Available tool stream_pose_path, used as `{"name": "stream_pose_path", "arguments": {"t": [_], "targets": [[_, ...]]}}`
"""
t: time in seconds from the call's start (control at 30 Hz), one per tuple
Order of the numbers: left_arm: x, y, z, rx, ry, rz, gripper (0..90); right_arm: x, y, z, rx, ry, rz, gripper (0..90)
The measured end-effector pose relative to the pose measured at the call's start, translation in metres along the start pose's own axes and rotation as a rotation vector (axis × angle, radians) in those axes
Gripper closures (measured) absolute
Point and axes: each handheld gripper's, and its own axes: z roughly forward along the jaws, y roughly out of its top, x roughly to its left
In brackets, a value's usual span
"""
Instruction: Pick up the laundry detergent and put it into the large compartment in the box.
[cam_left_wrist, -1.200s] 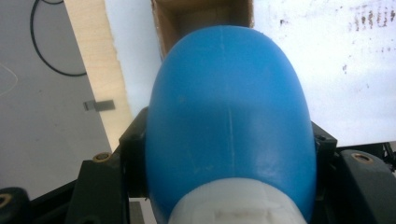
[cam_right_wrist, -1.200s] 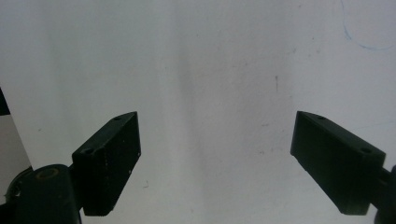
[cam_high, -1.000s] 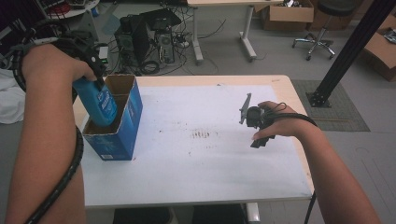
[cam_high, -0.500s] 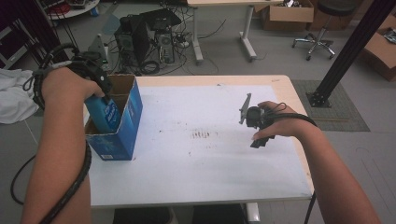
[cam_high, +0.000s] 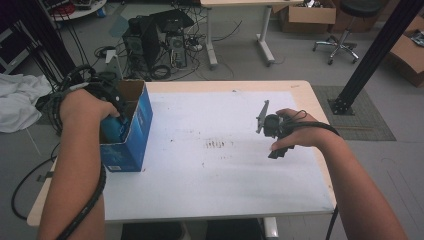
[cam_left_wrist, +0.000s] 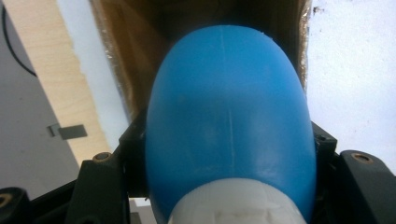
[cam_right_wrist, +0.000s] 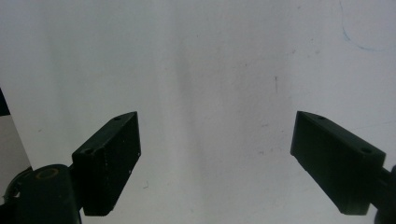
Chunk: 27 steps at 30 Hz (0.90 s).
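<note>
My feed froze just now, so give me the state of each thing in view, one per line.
Blue bottle: gripped, partly down inside the box.
Box: upright, top open, at the table's left edge.
Left claw: shut on the bottle.
Right claw: open, empty, over the bare white table.

Both forearms are bare, with no sleeves. The left gripper (cam_left_wrist: 224, 186) is black, a brass-coloured screw head on each jaw block at the lower corners of its view; a thick black cable loops at lower left of the high view. The right gripper (cam_right_wrist: 217, 158) has two flat black wedge jaws with small holes.
</note>
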Motion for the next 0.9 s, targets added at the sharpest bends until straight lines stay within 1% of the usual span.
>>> {"name": "stream_pose_path", "arguments": {"t": [0.07,0.1,0.23,0.33,0.4,0.47,0.5,0.6,0.63,0.67,0.77,0.9], "targets": [[0.000,0.000,0.005,0.001,-0.005,-0.004,38.4,0.000,0.000,0.000,0.002,0.001,-0.004,16.2],[0.001,0.001,0.007,-0.001,-0.001,0.002,38.4,0.000,0.000,0.000,0.003,-0.001,-0.005,16.2],[0.001,0.002,0.014,0.002,0.004,0.001,38.4,-0.001,0.001,0.001,-0.005,0.003,0.000,16.2],[0.002,0.003,0.020,0.004,0.013,0.010,38.4,-0.001,0.001,0.001,0.001,0.002,-0.003,16.2],[0.002,0.004,0.024,-0.005,0.014,0.010,38.4,0.000,0.001,0.001,0.007,0.004,-0.001,16.2],[0.002,0.005,0.028,0.000,0.017,0.014,38.4,0.000,0.002,0.001,0.012,0.003,-0.003,16.3],[0.002,0.005,0.029,0.003,0.011,0.008,38.4,0.000,0.002,0.002,0.008,0.003,0.002,16.2],[0.003,0.006,0.035,0.008,0.008,0.009,38.4,0.000,0.002,0.001,0.010,0.000,-0.002,16.3],[0.003,0.006,0.036,0.010,0.010,0.012,38.4,0.000,0.001,0.002,0.003,0.002,0.001,16.3],[0.003,0.006,0.038,0.012,0.011,0.012,38.4,0.000,0.001,0.002,0.011,0.002,-0.001,16.2],[0.004,0.007,0.044,0.013,0.019,0.018,38.4,0.000,0.000,0.002,0.010,0.001,0.001,16.2],[0.007,0.006,0.050,0.008,0.006,0.006,38.4,0.000,-0.002,0.003,0.011,0.006,0.009,16.2]]}}
